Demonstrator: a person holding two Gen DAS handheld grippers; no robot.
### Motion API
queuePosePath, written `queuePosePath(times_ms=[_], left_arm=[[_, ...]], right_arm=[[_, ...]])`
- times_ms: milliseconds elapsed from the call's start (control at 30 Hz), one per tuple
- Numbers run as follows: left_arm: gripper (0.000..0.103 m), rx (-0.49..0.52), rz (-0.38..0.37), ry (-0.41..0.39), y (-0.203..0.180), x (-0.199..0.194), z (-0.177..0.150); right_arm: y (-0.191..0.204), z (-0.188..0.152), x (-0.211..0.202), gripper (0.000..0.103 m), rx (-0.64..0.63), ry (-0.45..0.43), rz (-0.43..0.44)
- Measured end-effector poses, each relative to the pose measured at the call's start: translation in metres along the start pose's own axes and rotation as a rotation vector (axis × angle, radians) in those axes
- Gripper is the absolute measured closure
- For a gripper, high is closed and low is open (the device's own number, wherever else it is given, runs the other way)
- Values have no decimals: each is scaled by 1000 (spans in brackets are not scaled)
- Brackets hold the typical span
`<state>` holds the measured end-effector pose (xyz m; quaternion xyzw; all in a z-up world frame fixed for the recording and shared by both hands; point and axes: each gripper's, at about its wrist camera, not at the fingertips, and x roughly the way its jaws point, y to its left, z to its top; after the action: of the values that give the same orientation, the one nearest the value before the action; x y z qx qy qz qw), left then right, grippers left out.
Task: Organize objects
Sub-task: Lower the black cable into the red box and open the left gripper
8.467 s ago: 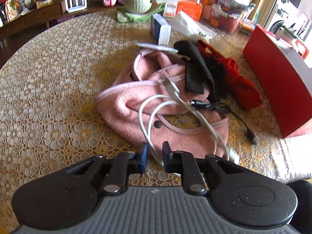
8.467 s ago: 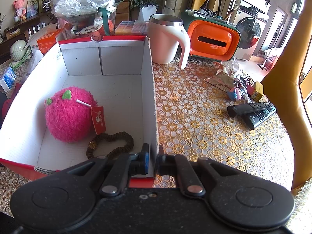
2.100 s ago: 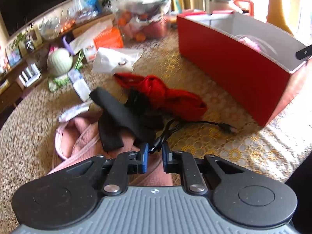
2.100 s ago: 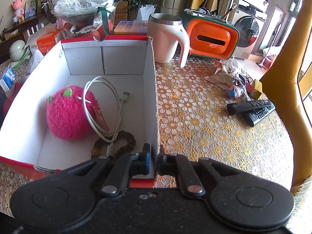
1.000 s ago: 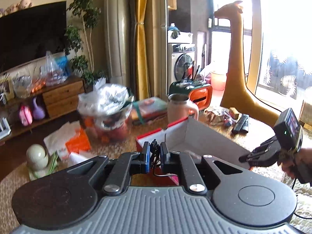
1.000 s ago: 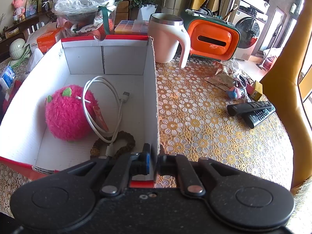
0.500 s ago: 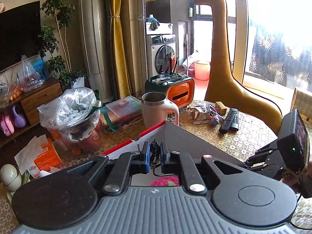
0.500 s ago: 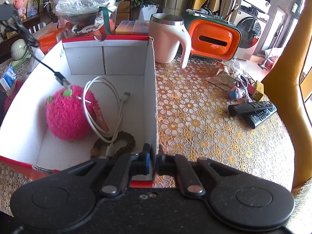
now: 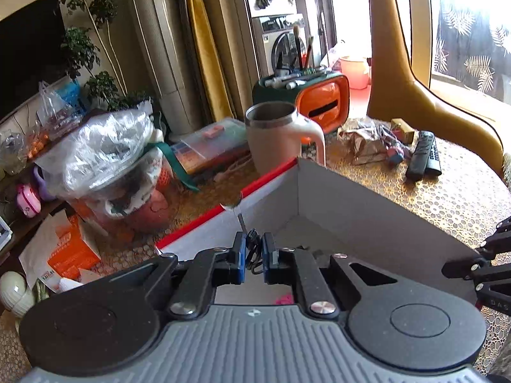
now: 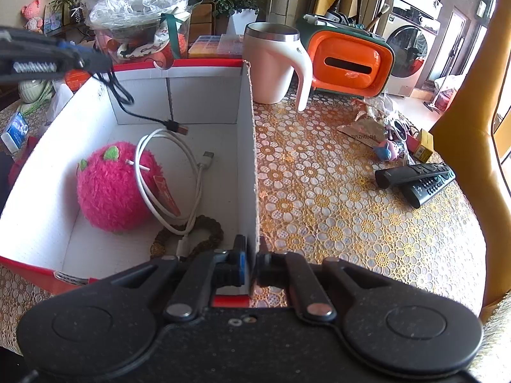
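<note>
My left gripper is shut on a black USB cable and holds it over the red cardboard box. In the right wrist view the left gripper enters from the upper left, and the black cable hangs from it into the box, its plug above the floor. My right gripper is shut on the box's right wall. Inside lie a pink plush ball, a white cable and a brown bead bracelet.
A white mug, an orange tissue box and a plastic-covered bowl stand behind the box. Two black remotes and small clutter lie on the lace tablecloth to the right. A yellow chair borders the table.
My left gripper has carried the black cable from the table up over the box and lowered it, so the plug now hangs inside. The right gripper has not moved.
</note>
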<state>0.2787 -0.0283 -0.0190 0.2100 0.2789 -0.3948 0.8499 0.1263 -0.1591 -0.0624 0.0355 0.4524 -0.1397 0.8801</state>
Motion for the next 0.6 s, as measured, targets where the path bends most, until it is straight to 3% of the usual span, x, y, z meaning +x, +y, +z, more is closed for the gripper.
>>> queuePosePath(times_ms=[167, 467, 567, 600], left_arm=[[94, 16, -28, 111, -9, 24, -12], [91, 30, -58, 238, -16, 40, -16], [76, 34, -56, 239, -17, 37, -17], [65, 32, -57, 235, -16, 35, -17]], right_arm=[[0, 0, 0, 97, 2, -1, 1], [-1, 0, 1, 97, 8, -2, 6], [-1, -1, 1, 97, 10, -3, 9], [-1, 0, 1, 97, 10, -3, 9]])
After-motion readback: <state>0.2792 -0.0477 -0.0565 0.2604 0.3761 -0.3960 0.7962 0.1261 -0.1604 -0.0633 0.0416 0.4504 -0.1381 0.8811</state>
